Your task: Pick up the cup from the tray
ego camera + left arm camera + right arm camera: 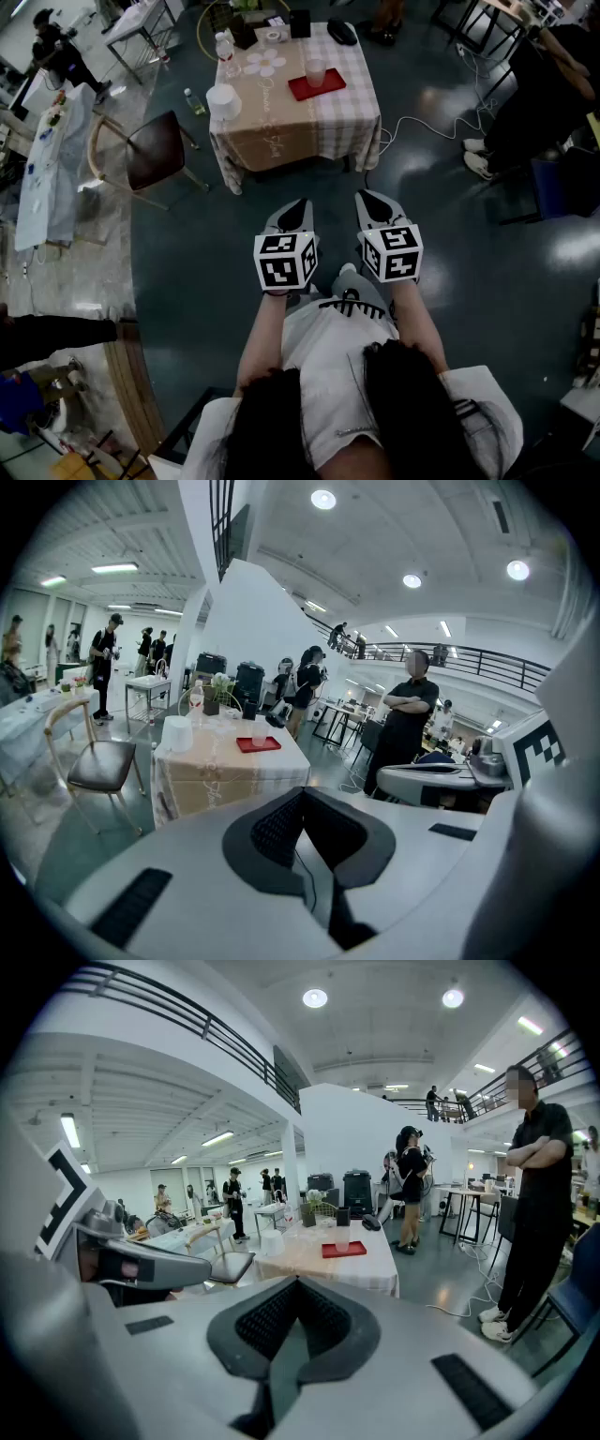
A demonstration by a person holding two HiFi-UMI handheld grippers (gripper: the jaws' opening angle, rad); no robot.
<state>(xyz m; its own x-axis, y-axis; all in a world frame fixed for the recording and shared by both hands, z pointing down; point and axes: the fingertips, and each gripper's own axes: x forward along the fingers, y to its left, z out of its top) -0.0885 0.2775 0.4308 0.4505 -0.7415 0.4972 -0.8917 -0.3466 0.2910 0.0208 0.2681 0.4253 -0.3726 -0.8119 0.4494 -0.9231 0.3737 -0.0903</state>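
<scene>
Standing near the cup (315,72) and tray (298,90): bottle (224,47), white container (223,101), chair (155,150).

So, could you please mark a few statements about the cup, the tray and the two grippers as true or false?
1. The cup stands on the red tray. True.
2. The right gripper is shut on the cup. False: its jaws are together on nothing, and it is held well short of the table.
3. The left gripper has its jaws together and holds nothing. True.
4. The red tray lies on the floor. False: it lies on the table's checked cloth.
5. No chair stands near the table. False: a chair stands beside it, at the left in the head view.
</scene>
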